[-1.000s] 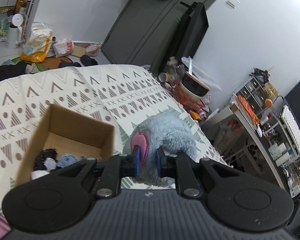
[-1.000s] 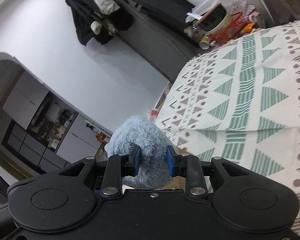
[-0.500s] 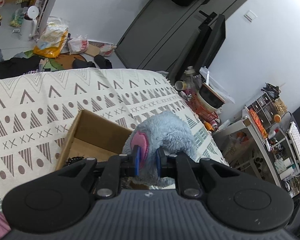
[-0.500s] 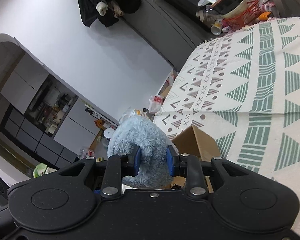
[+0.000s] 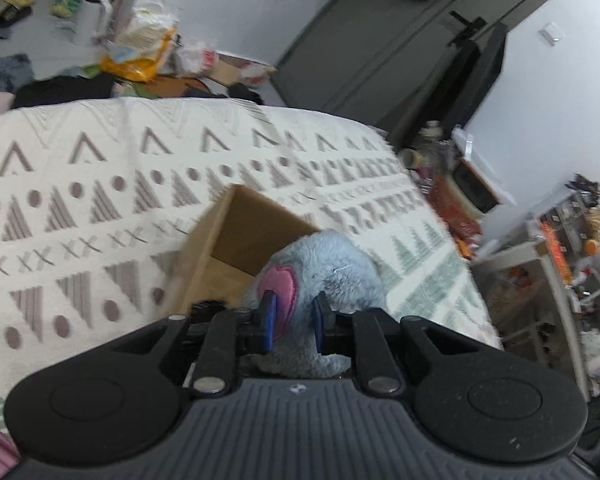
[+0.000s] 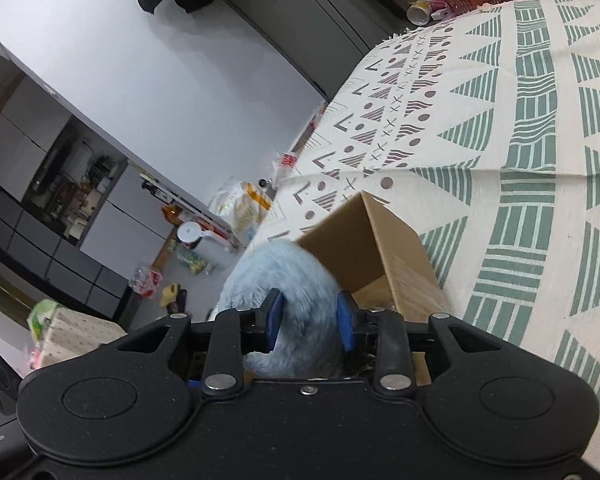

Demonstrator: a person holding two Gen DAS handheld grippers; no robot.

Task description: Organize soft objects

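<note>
Both grippers, left (image 5: 293, 322) and right (image 6: 309, 322), hold their jaws clamped on the plush (image 5: 324, 276) above the box (image 6: 374, 252); only the left view shows its pink patch.

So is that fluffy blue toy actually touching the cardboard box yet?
Cannot tell. In both wrist views the blue plush toy overlaps the cardboard box rim, but neither shows contact or a gap plainly.

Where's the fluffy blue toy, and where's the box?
fluffy blue toy (image 5: 340, 268): left wrist view, its furry body.
fluffy blue toy (image 6: 284, 276): right wrist view, its fur.
cardboard box (image 6: 380, 240): right wrist view, its outer wall.
</note>
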